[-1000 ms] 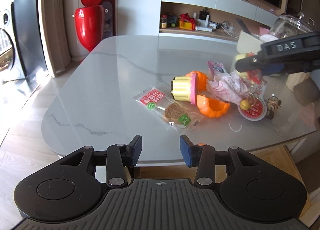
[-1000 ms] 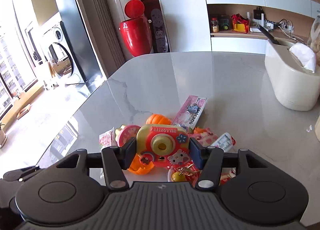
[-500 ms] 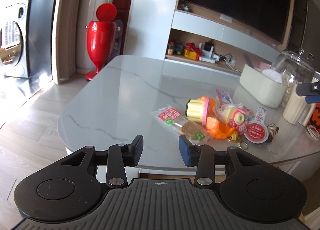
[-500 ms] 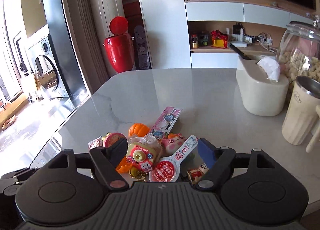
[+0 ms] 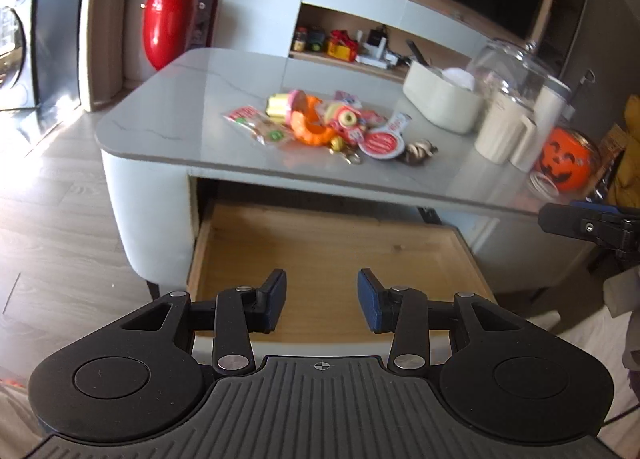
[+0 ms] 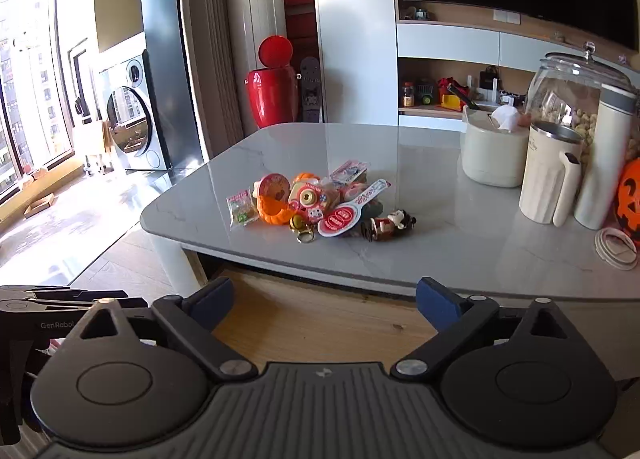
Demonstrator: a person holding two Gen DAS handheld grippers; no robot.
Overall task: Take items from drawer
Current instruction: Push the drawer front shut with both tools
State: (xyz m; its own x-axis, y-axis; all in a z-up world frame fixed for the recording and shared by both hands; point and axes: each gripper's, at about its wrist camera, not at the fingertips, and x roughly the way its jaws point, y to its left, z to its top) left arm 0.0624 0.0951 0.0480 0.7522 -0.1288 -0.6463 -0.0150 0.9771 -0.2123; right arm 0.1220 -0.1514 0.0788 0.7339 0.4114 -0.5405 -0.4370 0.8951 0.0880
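The drawer stands pulled out beneath the marble surface, its wooden bottom bare where visible. The left gripper hovers above it, jaws apart and holding nothing. The right gripper also has its jaws spread wide, empty. A pile of toys and snack packets lies on the surface near its front edge, with a toy camera in the middle.
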